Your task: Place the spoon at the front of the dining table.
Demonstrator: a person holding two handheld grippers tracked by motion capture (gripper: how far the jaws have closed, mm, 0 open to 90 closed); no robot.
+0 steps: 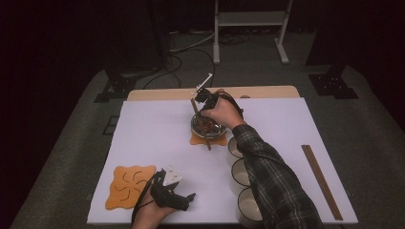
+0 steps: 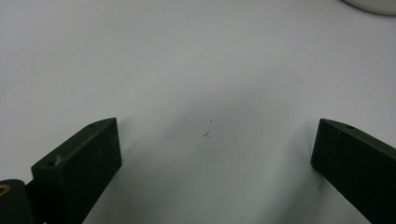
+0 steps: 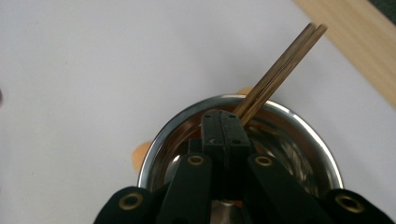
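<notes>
Above the steel bowl (image 3: pixel 299 154) on its orange mat (image 1: pixel 196 140), right gripper (image 3: pixel 223 122) clamps fully shut on the chopsticks (image 3: pixel 280 65), which slant across the rim. Left gripper (image 2: pixel 215 154) rests wide open, empty.

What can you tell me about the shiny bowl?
The bowl is round, shiny metal with a rolled rim, and stands upright on an orange mat on the white table. The right gripper, jaws shut on brown chopsticks, reaches into it. The chopsticks slant across its rim.
</notes>
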